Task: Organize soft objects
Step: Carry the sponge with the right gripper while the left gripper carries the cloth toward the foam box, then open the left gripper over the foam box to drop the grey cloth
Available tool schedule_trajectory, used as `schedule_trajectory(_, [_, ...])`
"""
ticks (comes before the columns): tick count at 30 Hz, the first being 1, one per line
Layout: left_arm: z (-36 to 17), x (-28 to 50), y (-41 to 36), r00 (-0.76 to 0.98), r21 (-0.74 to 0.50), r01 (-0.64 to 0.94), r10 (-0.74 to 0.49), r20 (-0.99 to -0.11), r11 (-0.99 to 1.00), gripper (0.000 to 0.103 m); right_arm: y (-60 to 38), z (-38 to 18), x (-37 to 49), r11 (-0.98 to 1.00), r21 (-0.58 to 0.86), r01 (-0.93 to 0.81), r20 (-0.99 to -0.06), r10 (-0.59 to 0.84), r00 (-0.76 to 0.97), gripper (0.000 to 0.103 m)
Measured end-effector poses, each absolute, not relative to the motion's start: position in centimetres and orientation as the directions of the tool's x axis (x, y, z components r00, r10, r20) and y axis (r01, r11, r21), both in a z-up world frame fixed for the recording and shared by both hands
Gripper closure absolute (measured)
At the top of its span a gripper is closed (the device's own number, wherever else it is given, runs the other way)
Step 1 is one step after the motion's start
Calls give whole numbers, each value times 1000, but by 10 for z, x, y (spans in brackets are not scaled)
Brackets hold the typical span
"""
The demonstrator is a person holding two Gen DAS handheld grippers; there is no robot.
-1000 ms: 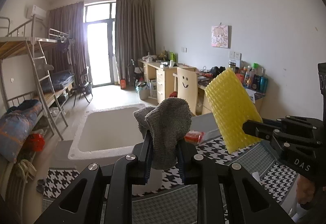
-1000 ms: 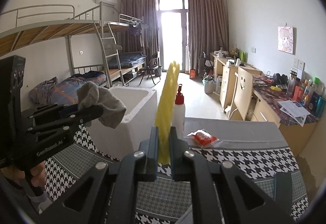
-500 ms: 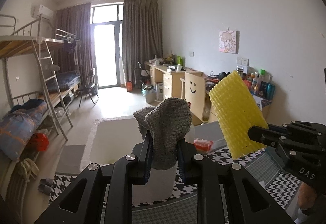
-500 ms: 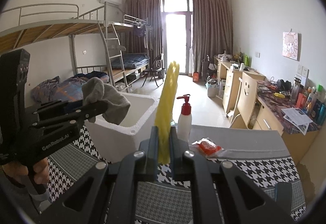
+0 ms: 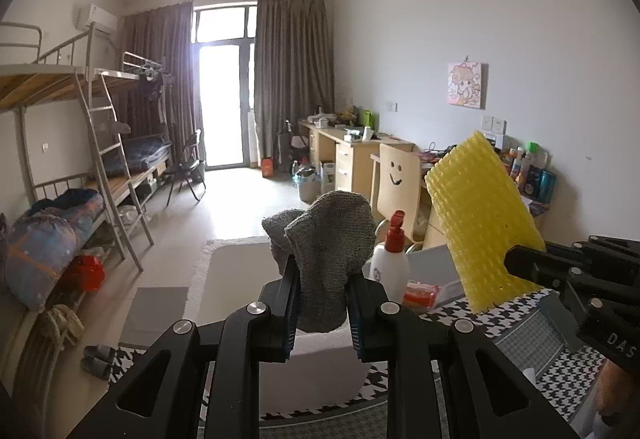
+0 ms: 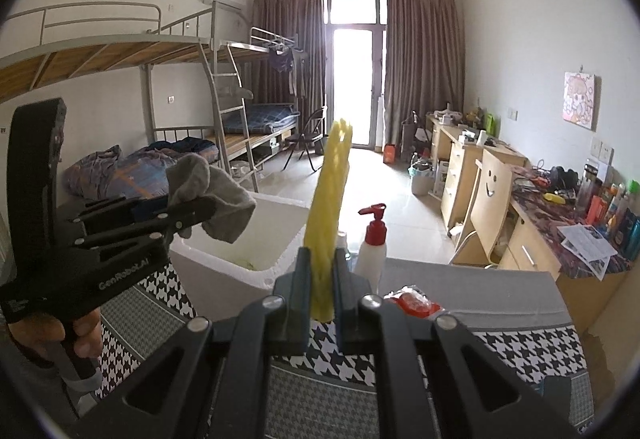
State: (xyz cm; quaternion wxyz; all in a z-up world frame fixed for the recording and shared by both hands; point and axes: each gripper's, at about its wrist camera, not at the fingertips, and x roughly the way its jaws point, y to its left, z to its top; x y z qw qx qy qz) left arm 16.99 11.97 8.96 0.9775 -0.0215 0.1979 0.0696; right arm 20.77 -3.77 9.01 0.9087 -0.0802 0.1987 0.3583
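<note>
Grey knitted cloth (image 5: 328,259) is pinched between the closed jaws of the left gripper (image 5: 323,295) and held above the open white foam box (image 6: 248,239). Yellow ridged foam netting (image 6: 330,207) is clamped upright in the right gripper (image 6: 320,291), over the houndstooth-patterned tablecloth (image 6: 520,351), near a white pump bottle with a red top (image 6: 374,247) and a red plastic-wrapped packet (image 6: 414,303).

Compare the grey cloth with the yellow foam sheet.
The grey cloth is fuzzy and droops in folds; the yellow foam sheet is ridged and stands stiffly upright. The cloth is in the left claw, the sheet in the right claw. Both are held above the table.
</note>
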Motion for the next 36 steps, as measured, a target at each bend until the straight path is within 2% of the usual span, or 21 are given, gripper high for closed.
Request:
schedule_trajectory(15, [88,182,132,897,-9,-203,183,-402,979,80,-12,93,216,703,-30,-711,-429,633,644,91])
schedule_trajectory(36, [68,217,161,849,-21,-240,199,-489,971,80,16,88,231,690,-39,-723,-470,626,622,91])
